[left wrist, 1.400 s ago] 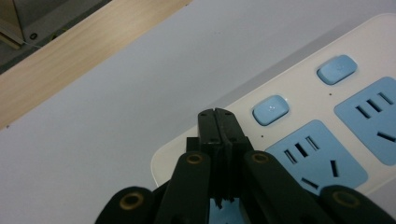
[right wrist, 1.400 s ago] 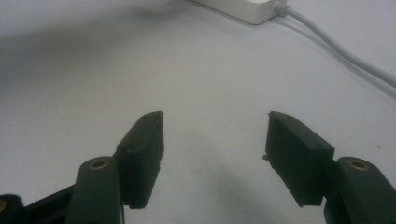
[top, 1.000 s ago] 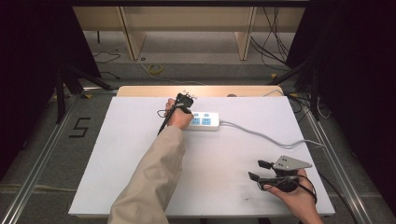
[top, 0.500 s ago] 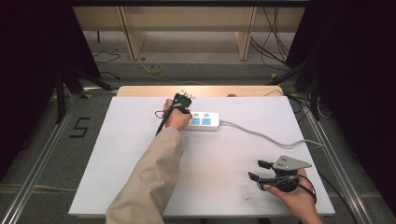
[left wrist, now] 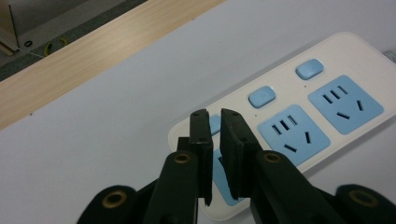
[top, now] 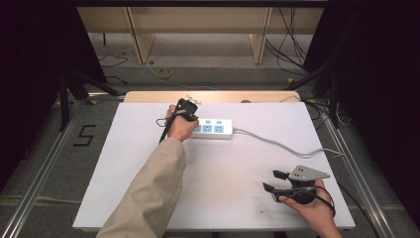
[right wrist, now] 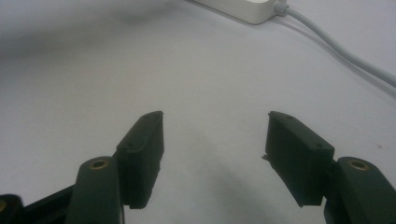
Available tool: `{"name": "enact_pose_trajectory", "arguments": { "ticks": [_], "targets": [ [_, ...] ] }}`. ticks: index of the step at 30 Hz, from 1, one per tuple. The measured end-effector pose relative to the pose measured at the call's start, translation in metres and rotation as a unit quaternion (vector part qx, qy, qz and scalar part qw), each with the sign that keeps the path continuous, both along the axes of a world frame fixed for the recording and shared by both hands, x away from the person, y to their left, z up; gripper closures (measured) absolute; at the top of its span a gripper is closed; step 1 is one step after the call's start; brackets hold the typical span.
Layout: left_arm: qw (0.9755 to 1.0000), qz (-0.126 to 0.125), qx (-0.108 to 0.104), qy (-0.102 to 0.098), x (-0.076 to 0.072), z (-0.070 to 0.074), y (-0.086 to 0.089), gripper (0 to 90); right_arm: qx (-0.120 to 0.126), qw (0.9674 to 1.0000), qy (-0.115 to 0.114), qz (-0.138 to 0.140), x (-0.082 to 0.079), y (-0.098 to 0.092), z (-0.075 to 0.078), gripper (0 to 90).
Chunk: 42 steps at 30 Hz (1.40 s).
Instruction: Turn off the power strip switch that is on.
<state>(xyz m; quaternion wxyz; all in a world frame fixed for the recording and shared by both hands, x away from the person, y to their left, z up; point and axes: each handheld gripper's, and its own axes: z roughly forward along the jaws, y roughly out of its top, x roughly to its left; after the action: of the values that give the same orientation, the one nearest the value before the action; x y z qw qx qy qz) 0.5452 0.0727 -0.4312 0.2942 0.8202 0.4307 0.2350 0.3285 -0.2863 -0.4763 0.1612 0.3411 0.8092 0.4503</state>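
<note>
A white power strip (top: 214, 129) with blue sockets and blue switches lies at the far middle of the white table; its near end also shows in the right gripper view (right wrist: 243, 9). My left gripper (top: 186, 106) hovers over the strip's left end. In the left gripper view the power strip (left wrist: 299, 107) lies just beyond my left gripper (left wrist: 214, 114). Its jaws have just been opening and stand a narrow gap apart with nothing between them. My right gripper (top: 270, 180) rests open near the table's front right, and in its own view the right gripper (right wrist: 215, 121) holds nothing.
The strip's white cable (top: 287, 146) runs right across the table and off its right edge, passing behind my right hand; the cable (right wrist: 336, 46) crosses the upper right of the right gripper view. A wooden board (top: 148, 96) borders the table's far edge.
My left hand has shifted a little to the left over the strip's left end. The right hand has stayed where it was.
</note>
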Motion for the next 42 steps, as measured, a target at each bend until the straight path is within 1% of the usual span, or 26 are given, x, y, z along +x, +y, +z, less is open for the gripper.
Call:
{"name": "enact_pose_trajectory", "arguments": {
  "ticks": [3, 6, 8, 10, 12, 13, 16, 20, 21, 22, 24, 25, 28, 29, 33, 35, 36, 42],
  "targets": [
    [1.0, -0.009, -0.001, -0.001, -0.005, 0.005, 0.002, 76.1, 0.0, 1.0, 0.0, 0.0, 0.0, 0.0, 0.0, 38.1],
    [0.9999, -0.011, -0.003, -0.006, -0.01, 0.008, 0.005, 70.3, 0.0, 1.0, -0.001, 0.0, 0.0, 0.0, 0.0, 38.1],
    [0.9999, -0.013, -0.009, 0.003, -0.014, 0.009, 0.007, 66.1, 0.004, 1.0, 0.0, -0.002, 0.0, 0.0, 0.0, 38.0],
    [0.9997, -0.02, -0.01, 0.008, -0.02, 0.01, 0.009, 61.6, 0.002, 1.0, 0.001, -0.002, 0.0, 0.0, 0.0, 38.1],
    [0.9994, -0.025, -0.02, 0.012, -0.025, 0.011, 0.011, 58.1, 0.003, 1.0, 0.0, -0.002, 0.0, 0.0, 0.0, 38.1],
    [0.9993, -0.028, -0.02, 0.014, -0.028, 0.013, 0.013, 56.3, 0.002, 1.0, 0.0, -0.001, 0.0, 0.0, 0.0, 38.1],
    [0.9989, -0.033, -0.031, 0.011, -0.039, 0.015, 0.019, 51.2, 0.0, 1.0, 0.002, -0.001, 0.0, 0.0, 0.0, 38.1],
    [0.9986, -0.039, -0.033, 0.009, -0.054, 0.016, 0.027, 44.9, -0.002, 1.0, 0.002, 0.0, 0.0, 0.001, 0.0, 38.1],
    [0.9985, -0.04, -0.037, 0.008, -0.059, 0.016, 0.029, 43.5, -0.002, 1.0, 0.002, 0.0, 0.0, 0.001, 0.0, 38.1],
    [0.9983, -0.04, -0.041, 0.009, -0.063, 0.016, 0.031, 41.9, -0.002, 1.0, 0.002, 0.0, 0.0, 0.001, 0.0, 38.1],
    [0.9981, -0.047, -0.04, 0.007, -0.071, 0.014, 0.034, 39.7, -0.002, 1.0, 0.002, 0.0, 0.0, 0.001, 0.0, 38.1],
    [0.9979, -0.048, -0.043, 0.006, -0.076, 0.013, 0.036, 38.7, -0.002, 1.0, 0.001, 0.0, 0.0, 0.001, 0.0, 38.0],
    [0.998, -0.052, -0.036, 0.002, -0.09, 0.009, 0.042, 36.0, -0.002, 1.0, 0.001, 0.0, 0.0, 0.001, 0.0, 38.1],
    [0.998, -0.051, -0.037, 0.002, -0.094, 0.008, 0.044, 35.0, -0.002, 1.0, 0.001, 0.0, 0.0, 0.001, 0.0, 38.1],
    [0.9971, -0.058, -0.05, 0.001, -0.111, 0.001, 0.05, 31.1, -0.002, 1.0, 0.001, 0.0, -0.001, 0.001, 0.0, 38.1],
    [0.9969, -0.062, -0.049, -0.002, -0.119, -0.002, 0.052, 28.5, -0.002, 1.0, 0.001, 0.0, 0.0, 0.001, 0.0, 38.0],
    [0.9967, -0.061, -0.052, -0.003, -0.124, -0.005, 0.054, 27.8, -0.002, 1.0, 0.001, 0.0, 0.0, 0.001, 0.0, 38.1],
    [0.9963, -0.066, -0.055, -0.01, -0.146, -0.013, 0.064, 25.6, -0.003, 1.0, 0.002, 0.0, -0.001, 0.002, 0.0, 38.0]
  ]
}}
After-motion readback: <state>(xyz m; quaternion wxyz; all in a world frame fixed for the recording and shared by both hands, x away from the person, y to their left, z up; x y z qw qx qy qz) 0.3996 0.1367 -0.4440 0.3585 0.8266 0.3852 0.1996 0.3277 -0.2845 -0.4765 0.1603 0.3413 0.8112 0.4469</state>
